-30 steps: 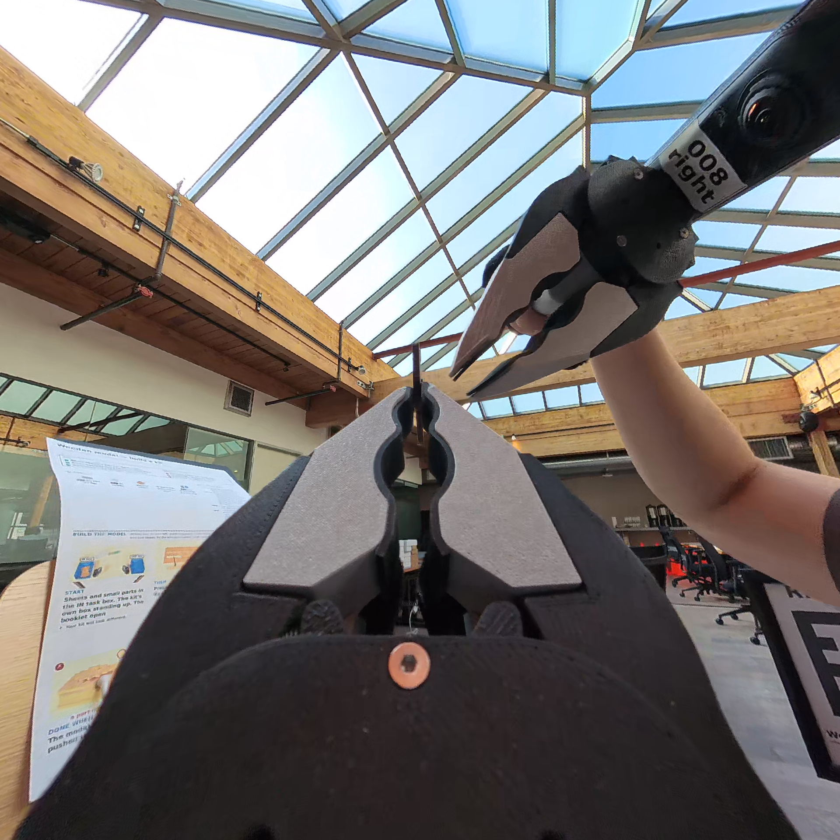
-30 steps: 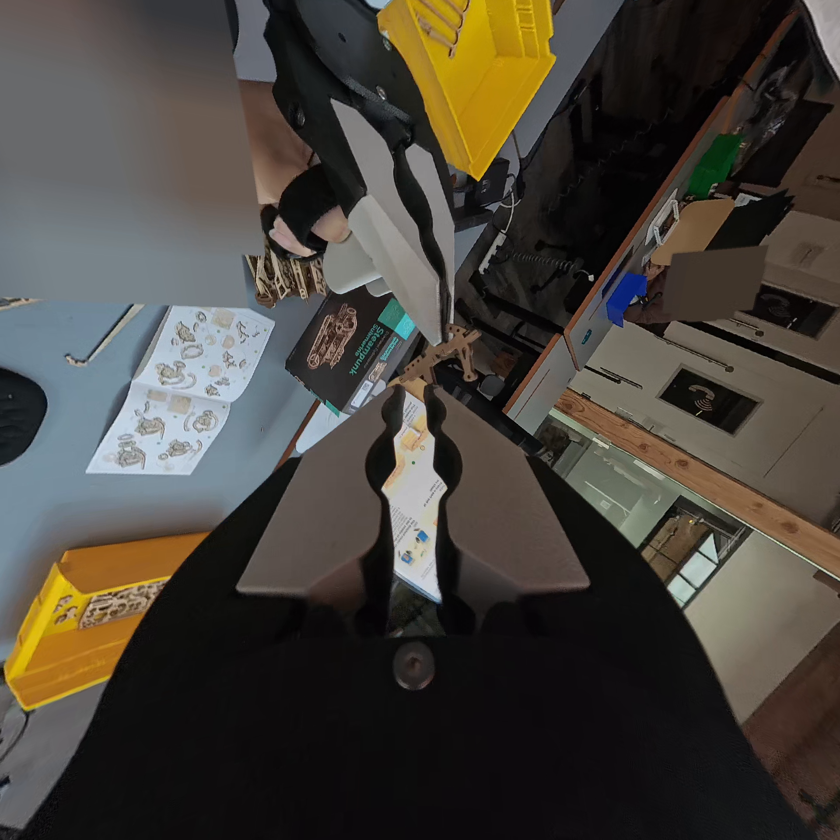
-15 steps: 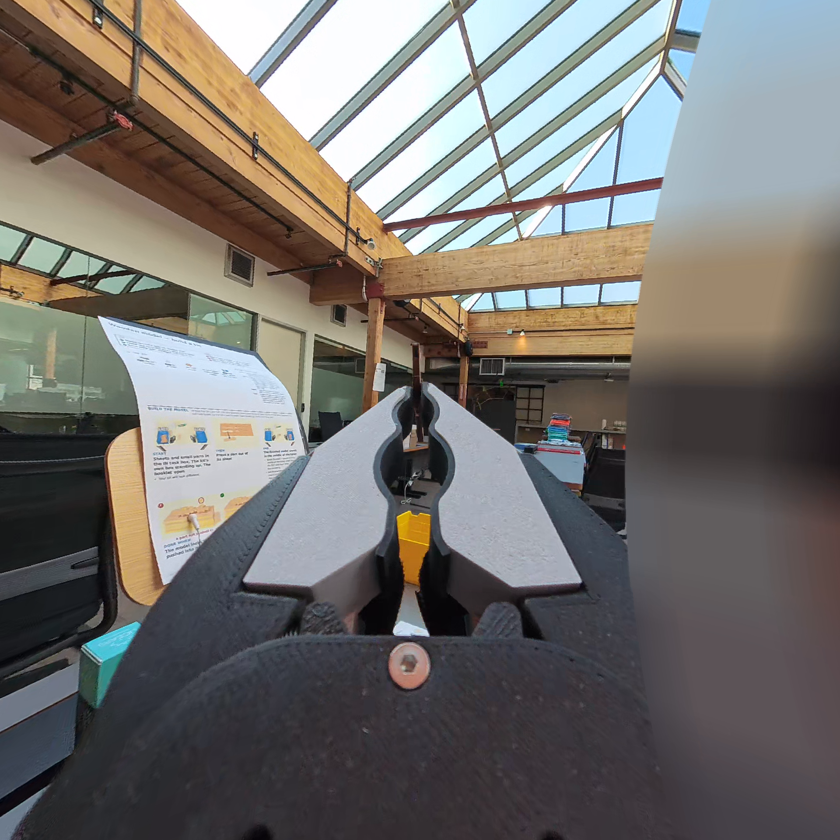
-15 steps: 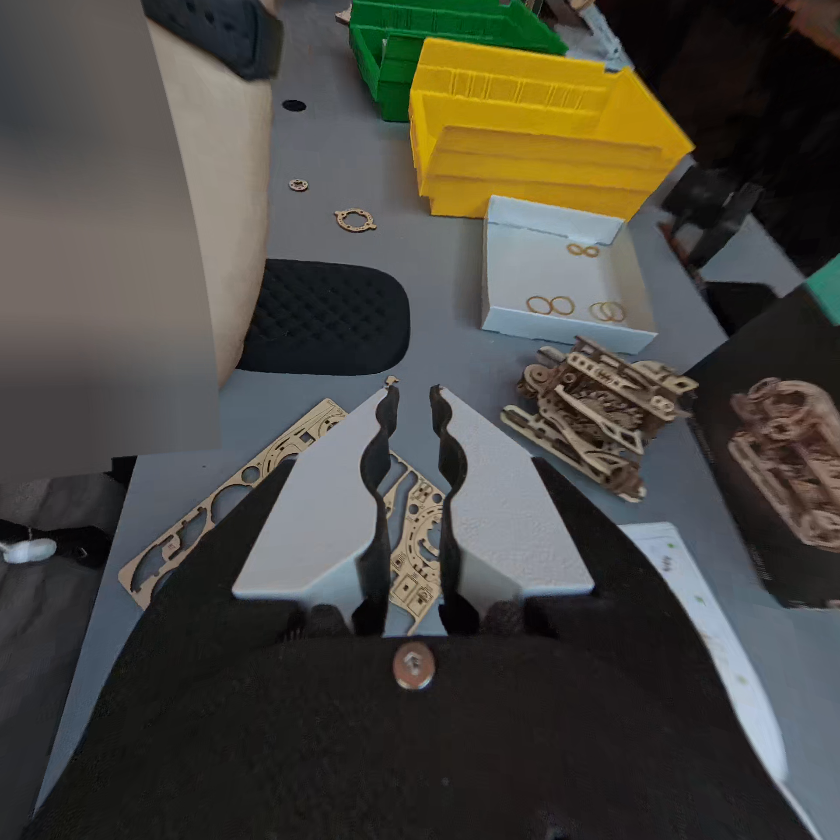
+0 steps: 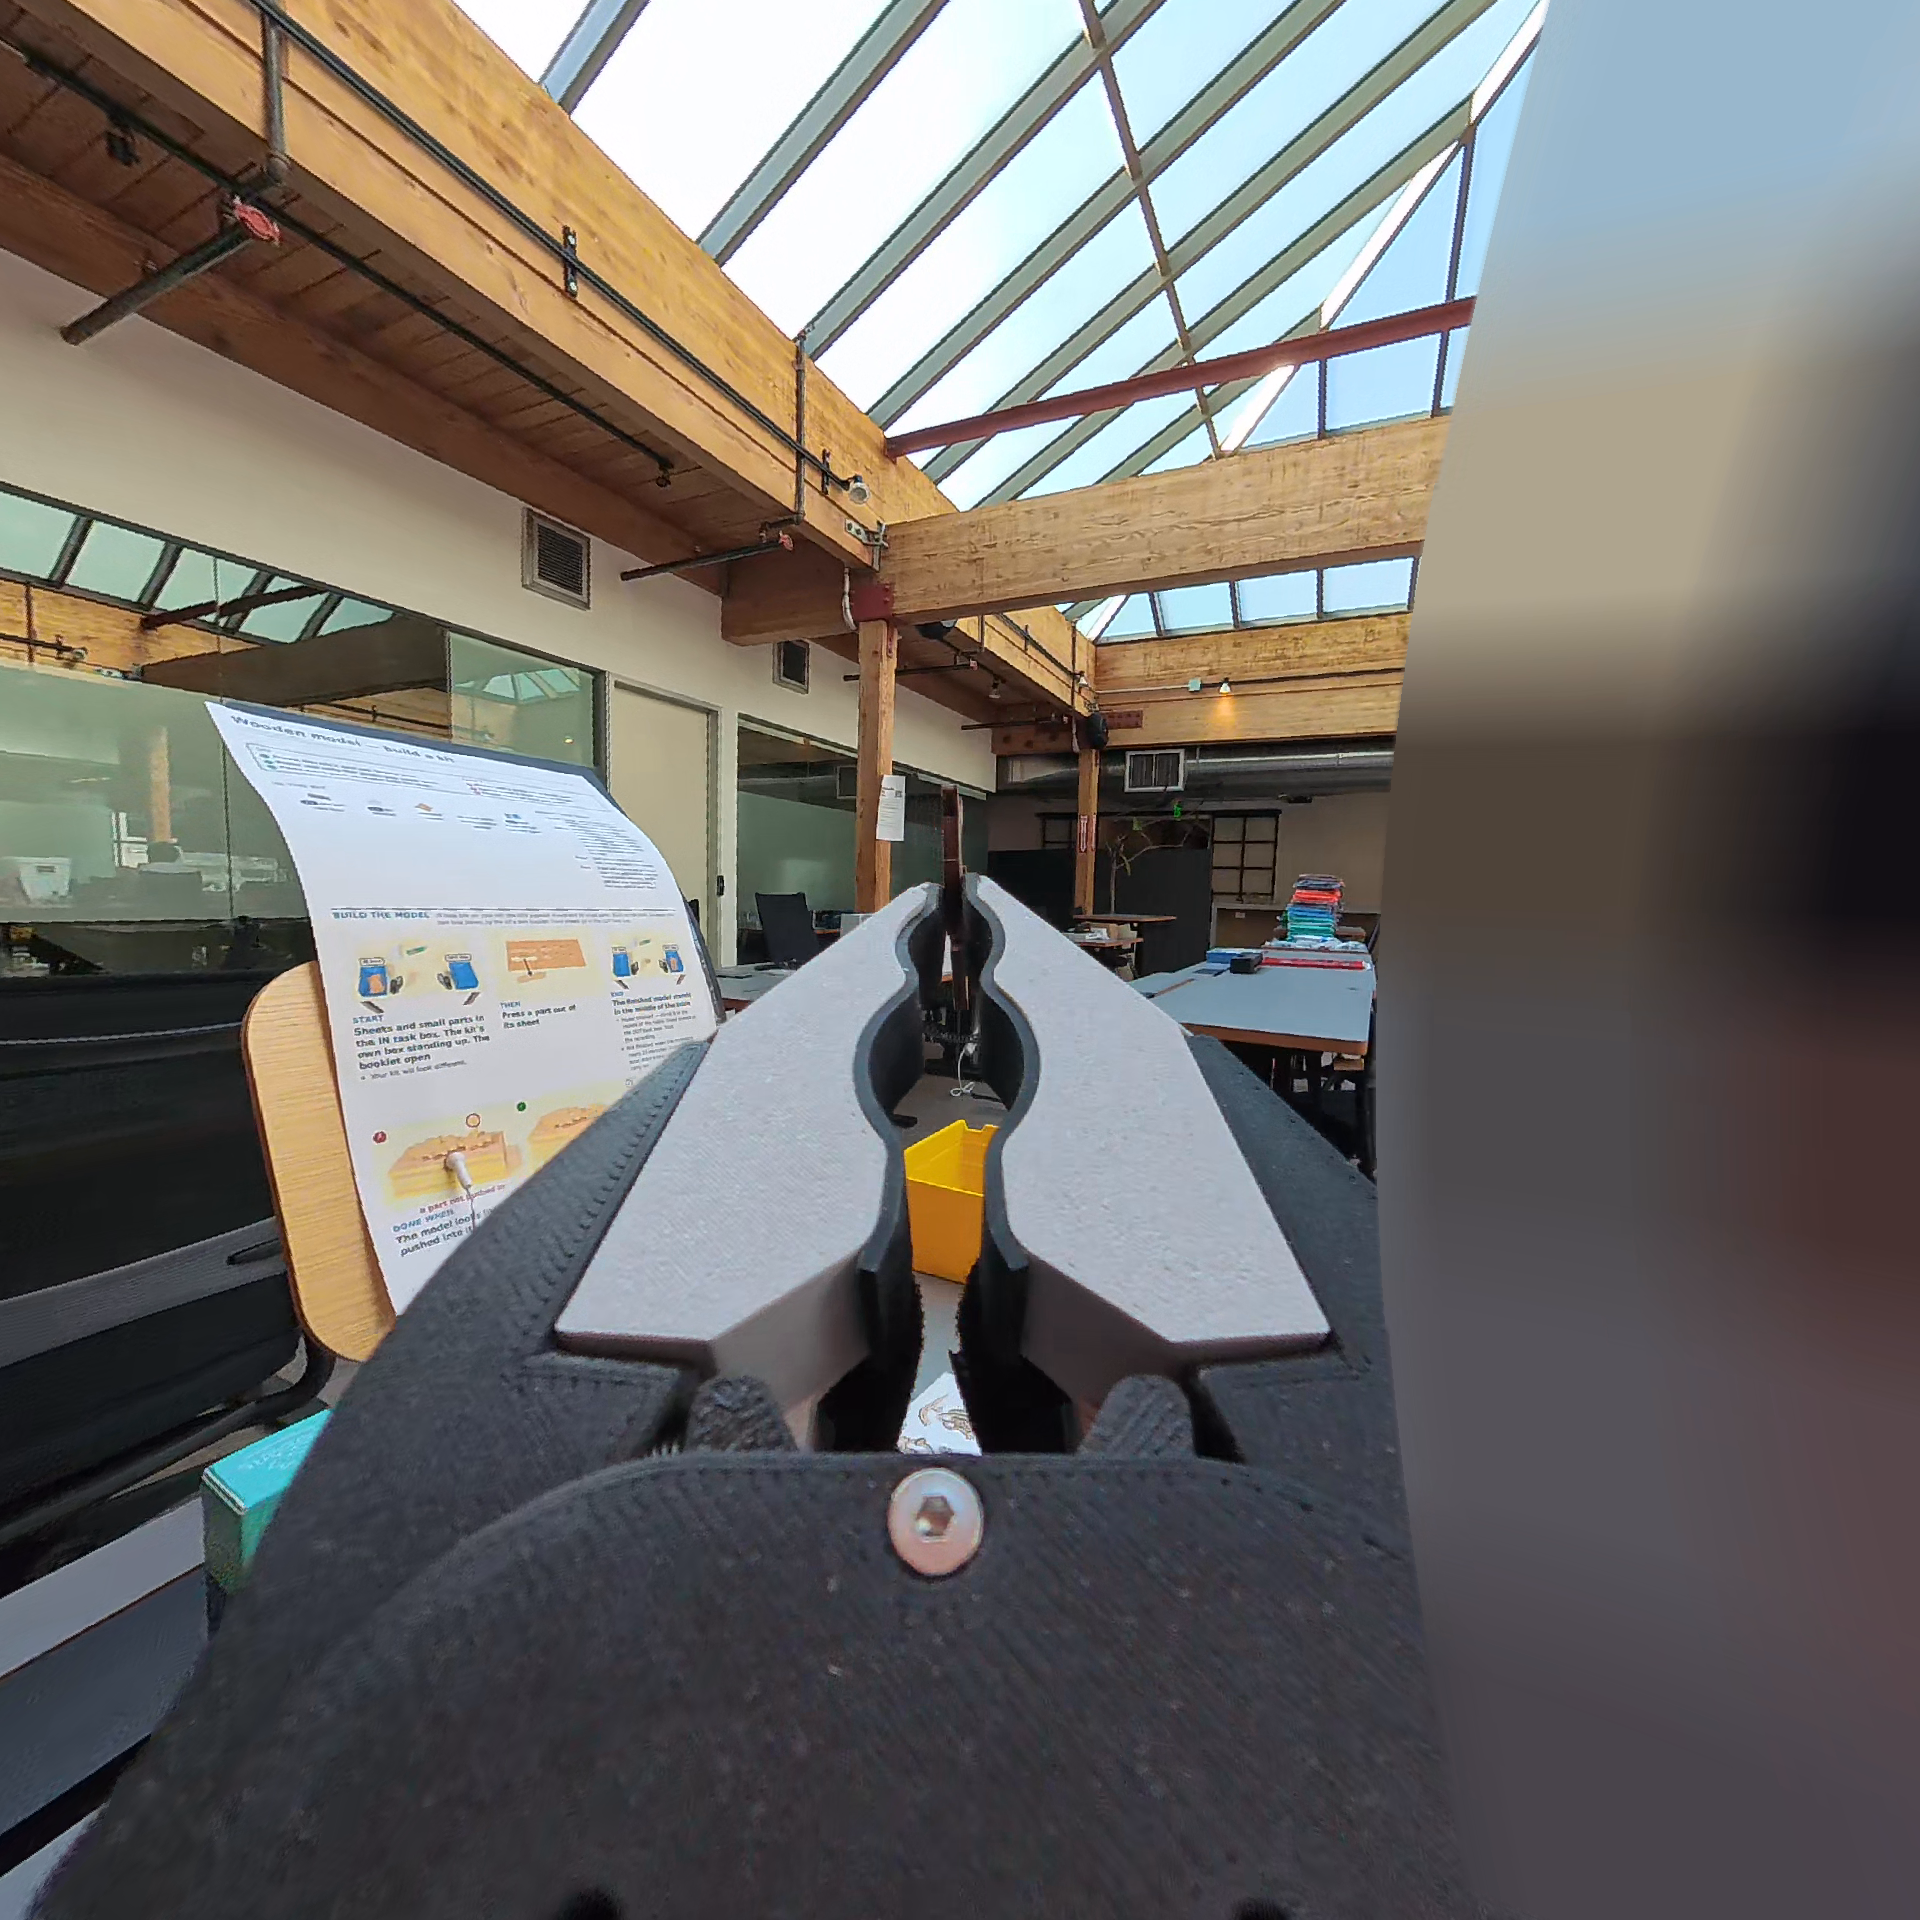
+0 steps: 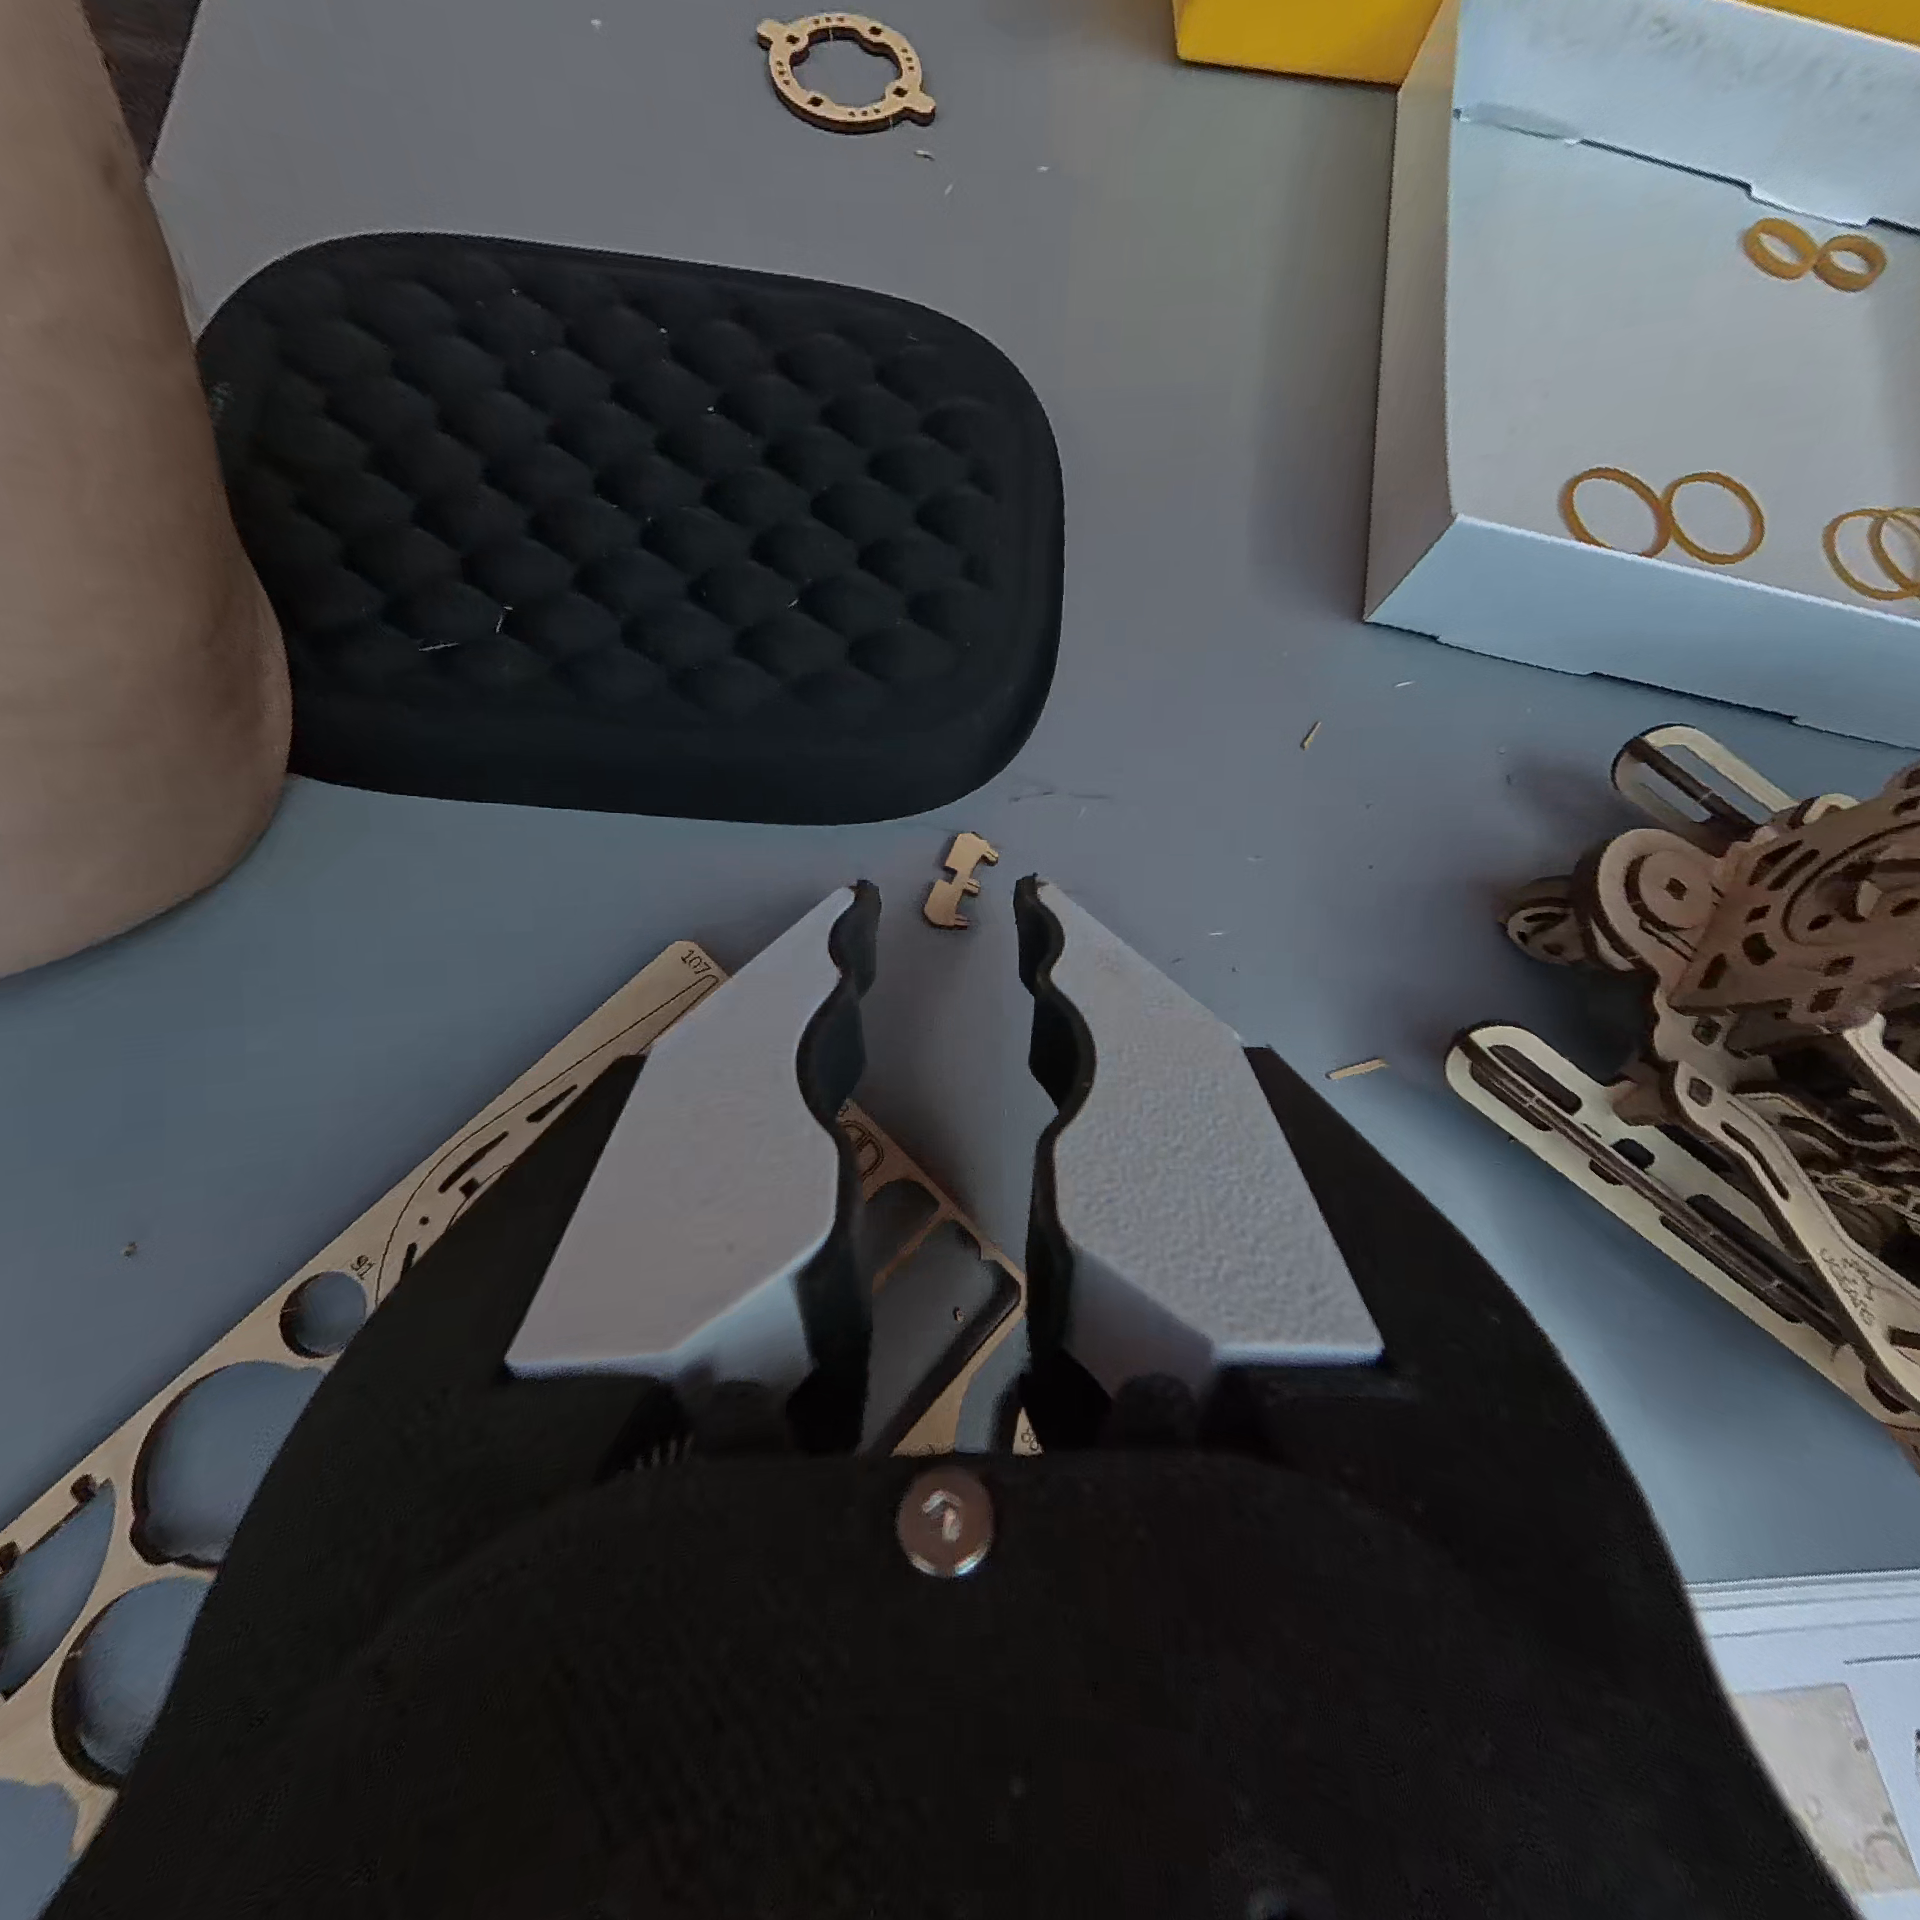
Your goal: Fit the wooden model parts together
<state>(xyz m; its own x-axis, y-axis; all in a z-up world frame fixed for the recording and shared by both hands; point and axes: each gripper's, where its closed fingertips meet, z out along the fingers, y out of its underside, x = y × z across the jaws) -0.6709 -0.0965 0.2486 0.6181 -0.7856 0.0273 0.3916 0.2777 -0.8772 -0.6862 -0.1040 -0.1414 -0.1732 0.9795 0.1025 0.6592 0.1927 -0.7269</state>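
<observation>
Wooden model (image 6: pixel 1766 1039), partly built, lies on the grey table (image 6: pixel 520 1039) at the right edge of the right wrist view, and this edge cuts it off. A black quilted pad (image 6: pixel 634 530) lies on the table in the upper middle of this view. A white cardboard tray (image 6: pixel 1621 665) with several thin yellow rings (image 6: pixel 1662 516) inside stands at the upper right. A flat wooden sheet (image 6: pixel 312 1278) with cut-out holes lies at the lower left, and the right tool hides part of it.

Right tool (image 6: pixel 945 886) points down at the table with a moderate gap between its fingertips, and it holds nothing. A small wooden part (image 6: pixel 958 882) lies on the table just in front of this gap; I cannot tell if the tips touch it. A wooden ring piece (image 6: pixel 847 75) lies far up, near the top edge.

Left tool (image 5: pixel 956 902) points out into the room with its tips almost together, and it grips a thin dark wooden piece (image 5: pixel 953 842) that stands up above the tips. Its shape is hard to make out, because it is seen edge-on. A printed instruction sheet (image 5: pixel 468 987) stands on a wooden board (image 5: pixel 301 1164) at the left. A yellow bin (image 5: pixel 945 1205) shows between the fingers, mostly hidden.
</observation>
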